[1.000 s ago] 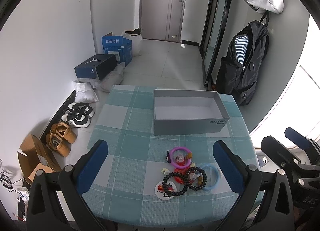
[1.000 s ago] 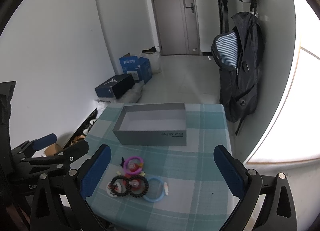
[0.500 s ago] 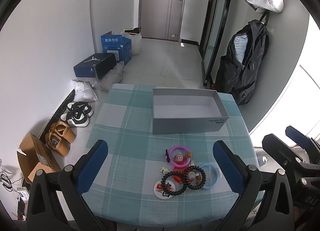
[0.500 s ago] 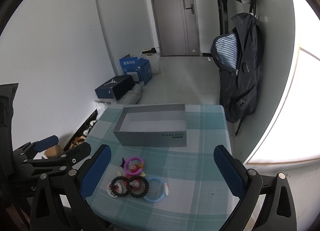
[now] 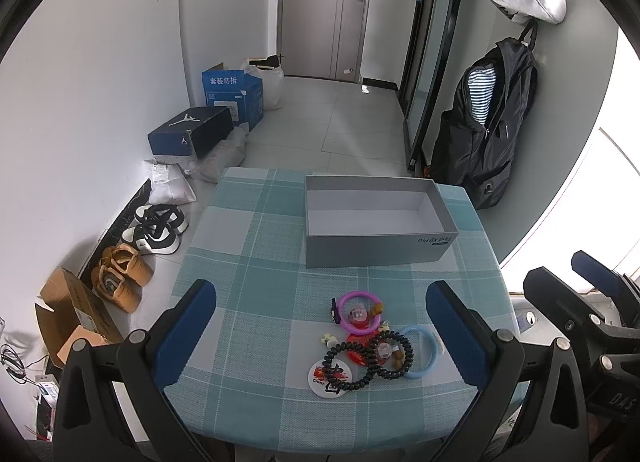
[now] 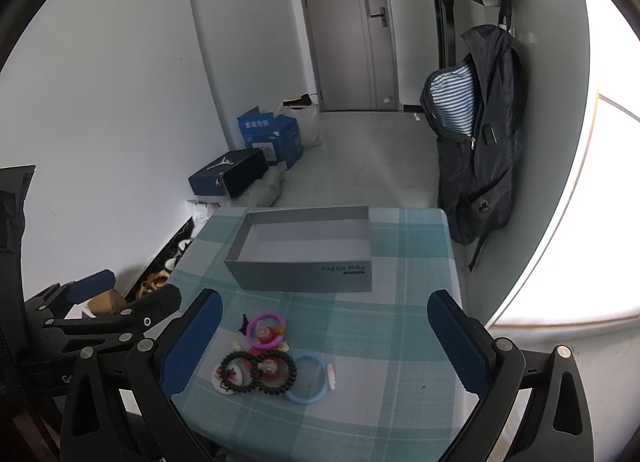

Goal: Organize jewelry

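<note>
A small pile of jewelry lies on the checked tablecloth near the front edge: a purple ring bracelet (image 5: 357, 310), a black beaded bracelet (image 5: 372, 356), a light blue ring bracelet (image 5: 424, 350) and a round white badge (image 5: 326, 376). The pile also shows in the right wrist view, with the purple ring (image 6: 265, 329) and the blue ring (image 6: 309, 382). An empty grey box (image 5: 376, 219) stands open behind the pile. My left gripper (image 5: 320, 330) is open above the near table edge, empty. My right gripper (image 6: 320, 338) is open and empty, to the right of the pile.
The table (image 5: 248, 262) is small with a rounded front edge. Shoes (image 5: 158, 227), cardboard boxes (image 5: 68, 314) and a shoe box (image 5: 190, 135) lie on the floor to the left. A black backpack (image 5: 486, 141) hangs on the right wall.
Both grippers have drawn back and up slightly, so the table and jewelry sit a little lower and smaller in view. Nothing on the table has moved.
</note>
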`<state>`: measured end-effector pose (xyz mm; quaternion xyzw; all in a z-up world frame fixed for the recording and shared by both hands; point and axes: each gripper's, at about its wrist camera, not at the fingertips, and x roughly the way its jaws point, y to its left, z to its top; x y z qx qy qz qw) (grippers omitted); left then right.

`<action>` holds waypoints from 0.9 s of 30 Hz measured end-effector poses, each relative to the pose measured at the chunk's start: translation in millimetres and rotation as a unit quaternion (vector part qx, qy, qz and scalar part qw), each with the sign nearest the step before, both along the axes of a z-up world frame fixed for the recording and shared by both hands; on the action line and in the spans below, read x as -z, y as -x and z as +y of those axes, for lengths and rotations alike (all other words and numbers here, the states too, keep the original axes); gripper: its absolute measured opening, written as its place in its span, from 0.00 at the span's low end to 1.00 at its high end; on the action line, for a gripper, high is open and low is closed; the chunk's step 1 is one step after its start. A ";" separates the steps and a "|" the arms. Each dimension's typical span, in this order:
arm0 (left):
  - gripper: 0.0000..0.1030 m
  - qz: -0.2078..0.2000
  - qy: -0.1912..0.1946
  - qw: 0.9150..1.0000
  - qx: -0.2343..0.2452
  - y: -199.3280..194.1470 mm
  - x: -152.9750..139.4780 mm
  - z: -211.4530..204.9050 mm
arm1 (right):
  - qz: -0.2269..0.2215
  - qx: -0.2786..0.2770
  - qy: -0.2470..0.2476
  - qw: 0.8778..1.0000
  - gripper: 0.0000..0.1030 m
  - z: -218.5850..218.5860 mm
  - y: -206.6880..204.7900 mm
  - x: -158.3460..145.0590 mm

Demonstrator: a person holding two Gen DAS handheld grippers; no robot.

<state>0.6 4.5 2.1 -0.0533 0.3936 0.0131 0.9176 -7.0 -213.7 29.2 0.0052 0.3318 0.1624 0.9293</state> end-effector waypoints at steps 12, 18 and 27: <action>0.99 0.004 0.002 1.000 -0.002 2.3 3.9 2.2 | 0.002 -0.005 0.000 1.000 1.00 3.3 -0.4 1.3; 0.99 0.007 0.007 1.000 -0.003 3.9 4.9 7.5 | 0.002 -0.015 0.000 1.000 1.00 8.1 0.9 1.2; 0.99 0.039 0.022 0.999 -0.002 4.8 18.3 24.0 | 0.046 -0.017 0.017 0.999 0.93 15.0 -12.5 19.3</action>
